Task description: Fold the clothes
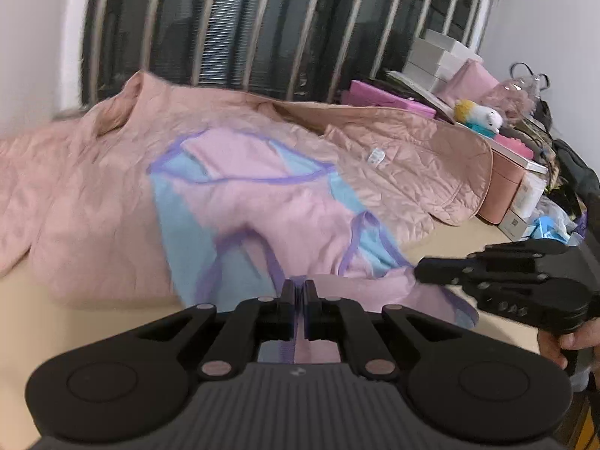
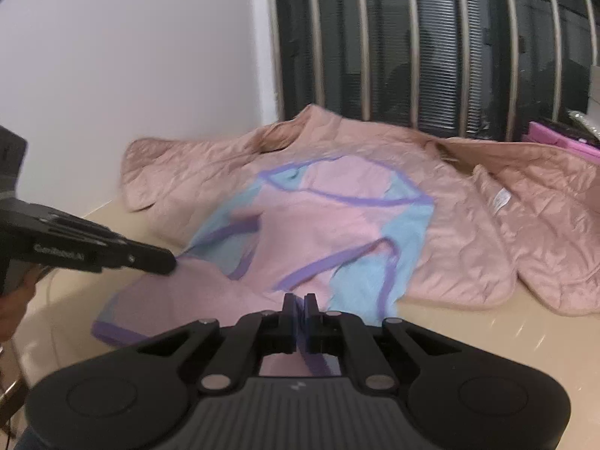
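Left wrist view: a soft pink garment (image 1: 285, 202) with pale blue panels and purple piping is seen spread over a quilted, crinkled dusty-pink jacket (image 1: 75, 195) on a smooth beige worktop (image 1: 93, 333). The left gripper (image 1: 299, 292) is closed on the garment's near hem, with cloth pinched between its black fingers (image 1: 288, 300). The right gripper (image 1: 422, 273) is seen at the right, its tips shut on the same hem at a purple-edged corner. A small white care label (image 1: 377, 156) is noted on the jacket lining; its print cannot be read. Stacked white boxes (image 1: 438, 60) and a plush toy (image 1: 478, 116) are seen by the barred window (image 1: 262, 26). Right wrist view: pale lettering on the left gripper's side is too blurred to be read with certainty.
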Demonstrator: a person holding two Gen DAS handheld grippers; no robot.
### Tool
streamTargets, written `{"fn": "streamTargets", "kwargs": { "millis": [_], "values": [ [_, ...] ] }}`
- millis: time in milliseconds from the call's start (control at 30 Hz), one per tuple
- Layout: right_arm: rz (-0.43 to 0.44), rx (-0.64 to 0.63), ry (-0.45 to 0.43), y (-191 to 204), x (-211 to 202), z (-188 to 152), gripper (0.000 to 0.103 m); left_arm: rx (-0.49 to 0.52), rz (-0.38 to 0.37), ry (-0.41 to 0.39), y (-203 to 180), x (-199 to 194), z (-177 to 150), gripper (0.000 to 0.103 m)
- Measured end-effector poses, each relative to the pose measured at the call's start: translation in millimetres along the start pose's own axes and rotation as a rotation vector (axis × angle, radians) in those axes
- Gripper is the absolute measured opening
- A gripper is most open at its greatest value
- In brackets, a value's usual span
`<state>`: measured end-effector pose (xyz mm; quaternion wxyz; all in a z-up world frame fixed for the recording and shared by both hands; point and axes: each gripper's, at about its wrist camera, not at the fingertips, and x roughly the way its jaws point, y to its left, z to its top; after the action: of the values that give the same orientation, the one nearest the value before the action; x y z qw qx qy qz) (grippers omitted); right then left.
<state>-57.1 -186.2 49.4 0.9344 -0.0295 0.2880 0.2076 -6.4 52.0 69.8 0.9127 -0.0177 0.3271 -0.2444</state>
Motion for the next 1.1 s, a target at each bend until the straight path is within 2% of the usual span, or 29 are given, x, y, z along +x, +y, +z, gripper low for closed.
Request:
{"fn": "streamTargets", "kwargs": {
  "millis": [33, 67, 133, 200, 233, 300, 333, 433, 567, 600, 633, 667, 700, 833, 967, 1000, 1033, 1067, 1100],
  "values": [
    [-0.015, 0.002, 0.007, -3.5, 7.1, 2.3, 0.004, 0.009, -0.014, 0.033, 4.5, 9.6, 3.8, 0.009],
    [-0.028, 0.004, 0.019, -6.7, 14.4, 3.8, 0.004, 0.011, -0.001, 0.053, 7.8, 17.3, 4.5, 0.019],
    [-0.048, 0.01, 0.049, -8.8, 20.1, 0.6, 0.01, 0.003, 0.054, 0.069, 13.8, 20.7, 0.2, 0.035],
    [-0.071, 0.017, 0.064, -9.3, 19.8, -3.8, 0.011, -0.032, 0.064, 0.043, 20.2, 0.8, -10.8, 0.041],
    [-0.082, 0.017, 0.063, -8.9, 16.5, -6.0, 0.016, -0.054, 0.065, 0.02, 22.0, -14.4, -17.4, 0.045],
    [-0.089, -0.006, 0.005, -4.5, -11.0, -13.0, 0.028, -0.096, 0.082, -0.037, 22.9, -47.4, -32.7, 0.052],
    [-0.081, -0.011, -0.022, -2.8, -26.7, -17.6, 0.029, -0.09, 0.089, -0.046, 15.6, -56.0, -40.0, 0.054],
    [-0.026, 0.0, -0.026, 3.2, -54.2, -31.8, 0.028, -0.058, 0.113, -0.058, -7.7, -73.5, -58.8, 0.054],
    [-0.01, -0.001, 0.029, 13.8, -52.5, -50.8, 0.028, 0.076, 0.17, -0.019, -45.0, -56.3, -69.3, 0.053],
    [-0.016, 0.004, 0.041, 15.3, -48.8, -54.3, 0.024, 0.096, 0.195, -0.009, -47.9, -50.2, -70.9, 0.052],
    [-0.021, 0.013, 0.05, 15.4, -44.3, -57.4, 0.018, 0.115, 0.221, 0.001, -50.8, -44.2, -72.5, 0.036],
    [-0.02, 0.021, 0.053, 15.6, -40.5, -60.1, 0.016, 0.121, 0.251, 0.011, -50.8, -40.6, -75.3, 0.009],
    [-0.026, 0.028, 0.054, 15.4, -37.1, -62.9, 0.011, 0.126, 0.281, 0.022, -50.8, -37.1, -78.1, 0.002],
    [-0.045, 0.069, 0.038, 13.5, -39.8, -71.1, 0.003, 0.111, 0.277, 0.051, -47.6, -41.5, -87.4, 0.002],
    [-0.073, 0.07, 0.071, 13.0, -52.9, -74.9, 0.002, 0.107, 0.245, 0.064, -55.8, -58.2, -95.4, 0.002],
    [-0.068, 0.065, 0.083, 13.9, -56.8, -76.1, 0.002, 0.093, 0.211, 0.068, -54.8, -61.7, -96.0, 0.002],
    [-0.065, 0.061, 0.093, 14.7, -60.2, -77.4, 0.002, 0.078, 0.177, 0.073, -53.7, -65.2, -96.6, 0.01],
    [-0.068, 0.064, 0.094, 14.9, -62.5, -78.8, 0.002, 0.063, 0.143, 0.077, -52.6, -68.7, -97.2, 0.03],
    [-0.073, 0.058, 0.096, 16.2, -64.3, -80.4, 0.003, 0.044, 0.097, 0.075, -46.0, -73.9, -95.2, 0.043]
  ]
}}
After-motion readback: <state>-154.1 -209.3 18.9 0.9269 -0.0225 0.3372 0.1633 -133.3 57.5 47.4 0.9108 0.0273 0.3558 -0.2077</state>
